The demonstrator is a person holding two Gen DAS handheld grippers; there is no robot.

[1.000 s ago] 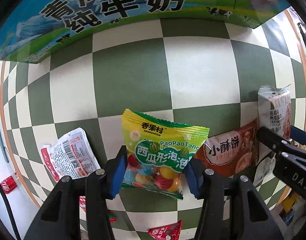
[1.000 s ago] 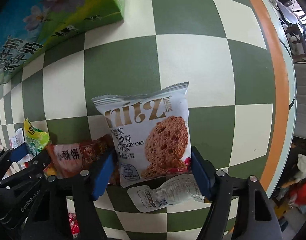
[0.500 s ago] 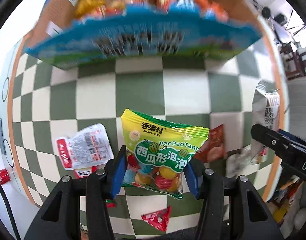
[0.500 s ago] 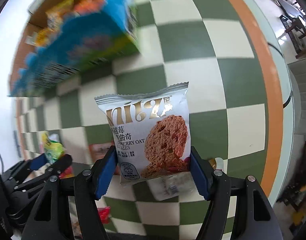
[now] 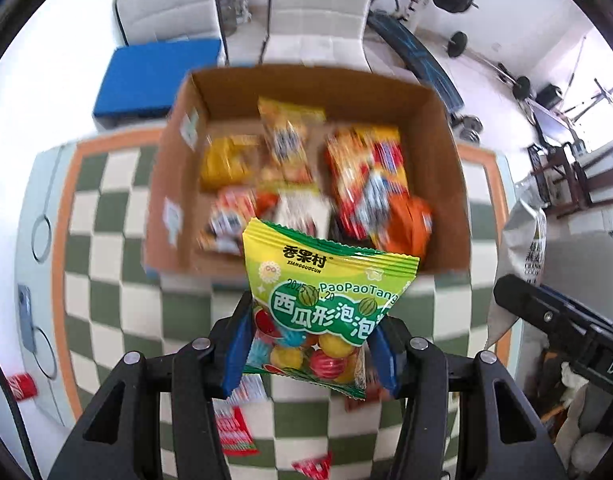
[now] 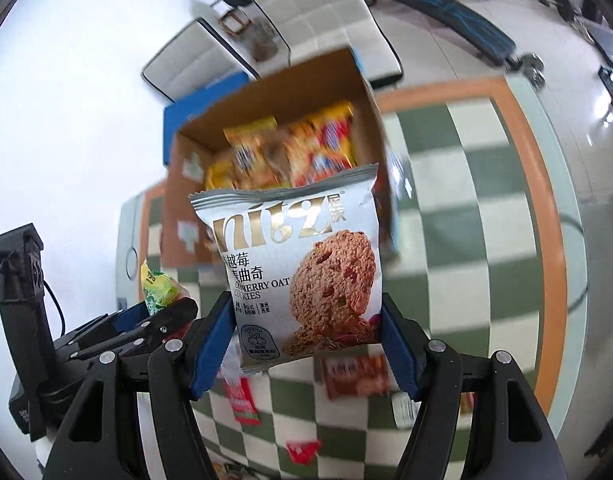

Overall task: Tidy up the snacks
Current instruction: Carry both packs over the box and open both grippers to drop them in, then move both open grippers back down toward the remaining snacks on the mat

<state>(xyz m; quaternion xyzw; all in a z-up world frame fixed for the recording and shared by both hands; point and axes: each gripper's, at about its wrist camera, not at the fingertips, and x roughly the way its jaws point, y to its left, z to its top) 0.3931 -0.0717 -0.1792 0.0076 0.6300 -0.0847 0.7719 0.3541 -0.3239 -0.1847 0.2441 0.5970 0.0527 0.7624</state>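
Candy bag (image 5: 326, 300) clamped in left jaws, cookie pack (image 6: 302, 280) in right; both raised before box (image 5: 446, 152).

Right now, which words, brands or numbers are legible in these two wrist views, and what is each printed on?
"香果村 XIANGGUOCUN", "PaoPaoTan", "西瓜形泡泡": green candy bag held by the left gripper.
"2025" date stamp on it: the rest is unclear.
"nitz", "曲奇", "OAT COOKIES": silver cookie packet held by the right gripper.
"DA": right gripper body, cut off.
Cardboard box snacks and the table's loose packets: too blurred.
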